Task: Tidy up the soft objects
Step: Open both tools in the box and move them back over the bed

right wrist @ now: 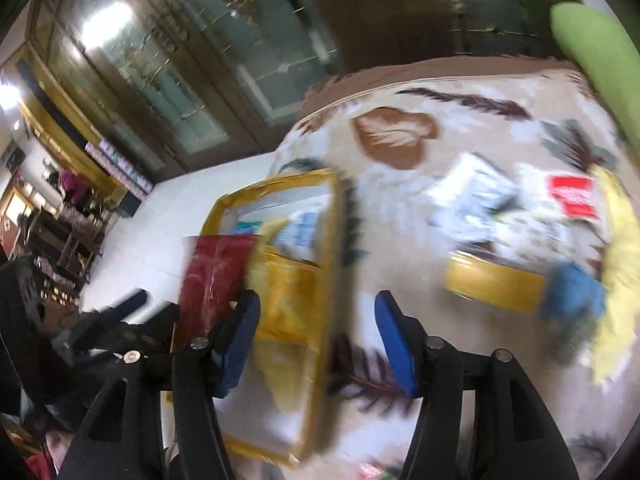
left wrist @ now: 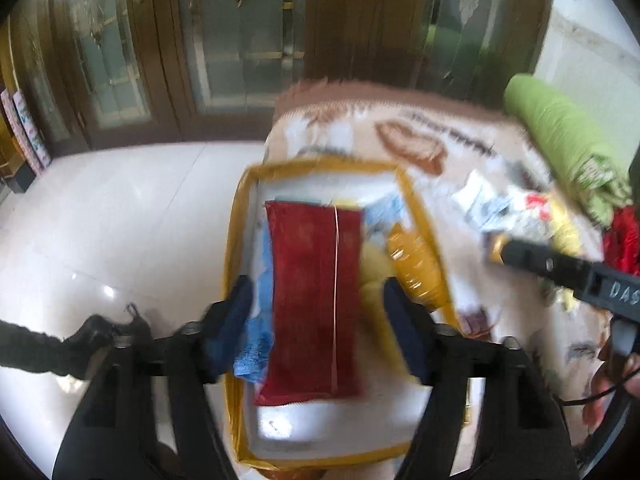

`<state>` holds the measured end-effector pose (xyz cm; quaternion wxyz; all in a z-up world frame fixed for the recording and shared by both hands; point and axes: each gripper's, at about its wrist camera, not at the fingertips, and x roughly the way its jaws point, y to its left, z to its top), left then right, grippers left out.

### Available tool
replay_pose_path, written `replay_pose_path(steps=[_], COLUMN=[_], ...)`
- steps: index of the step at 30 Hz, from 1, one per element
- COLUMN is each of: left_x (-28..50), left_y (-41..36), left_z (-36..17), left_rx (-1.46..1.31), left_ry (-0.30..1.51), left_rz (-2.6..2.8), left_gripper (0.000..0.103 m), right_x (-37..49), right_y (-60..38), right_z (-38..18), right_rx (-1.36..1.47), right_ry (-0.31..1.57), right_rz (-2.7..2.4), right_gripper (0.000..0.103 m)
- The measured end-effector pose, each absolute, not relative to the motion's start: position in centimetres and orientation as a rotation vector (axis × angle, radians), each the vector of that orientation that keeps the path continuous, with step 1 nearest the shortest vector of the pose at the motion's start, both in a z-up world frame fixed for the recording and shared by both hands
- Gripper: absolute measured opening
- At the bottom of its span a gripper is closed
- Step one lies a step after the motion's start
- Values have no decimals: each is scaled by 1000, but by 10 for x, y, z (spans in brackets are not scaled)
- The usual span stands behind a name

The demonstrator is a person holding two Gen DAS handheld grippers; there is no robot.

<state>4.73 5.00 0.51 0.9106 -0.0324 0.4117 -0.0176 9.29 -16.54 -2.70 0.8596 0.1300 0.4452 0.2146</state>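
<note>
Left wrist view
left hand-held gripper [left wrist: 318, 320]: jaws wide apart, nothing clamped; hangs over the open yellow-edged storage bag [left wrist: 234, 240].
red cloth [left wrist: 316, 296]: folded, lies in the bag directly between and ahead of the fingers, on top of the blue towel [left wrist: 254, 340] by the left finger. No contact visible; blur hides the gap.
risk: red cloth rides high and long; closing the bag could snag it, and pressing down could drag the blue towel over the near rim.
yellow packet [left wrist: 416, 264]: ahead of the right finger, against the bag wall; could get crushed or tipped.

Right wrist view
right hand-held gripper [right wrist: 316, 340]: jaws wide apart, empty; over the bag's right rim and the patterned bed cover [right wrist: 392, 200].
loose pile [right wrist: 520, 216]: ahead and to the right, well apart from the bag; still unsorted.
risk: heavy motion blur, so aim is uncertain; the left finger could catch the bag rim and pull it shut or off the bed edge.
</note>
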Motion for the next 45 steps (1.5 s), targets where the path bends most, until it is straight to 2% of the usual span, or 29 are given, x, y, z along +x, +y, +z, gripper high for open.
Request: replay_pose_path(steps=[7,17,26,31,36,45], left_x=[37,49,85,100,121,142], left_y=[16,-48,-116,-147,-175,-197], left_z=[29,1,-15,-22,-35,-65], left_rx=[-86,-53,95,245,313,504], left_ry=[840,990,1003,945,969,1018], left_rz=[-152,-257,-478,-663,-743,-754], left_gripper=[79,79,79,79,79,79], right_x=[61,44,46,59,73,90], right_y=[-240,-284,-306,-300,-304,-318], right_z=[-43,-57,-67,-66,-80,-104], right_rx=[246,229,130,26,84,298], right_ry=[971,979,982,973,1039,1047], right_rz=[307,236,192,280,294,146], right_gripper=[66,66,66,66,66,66])
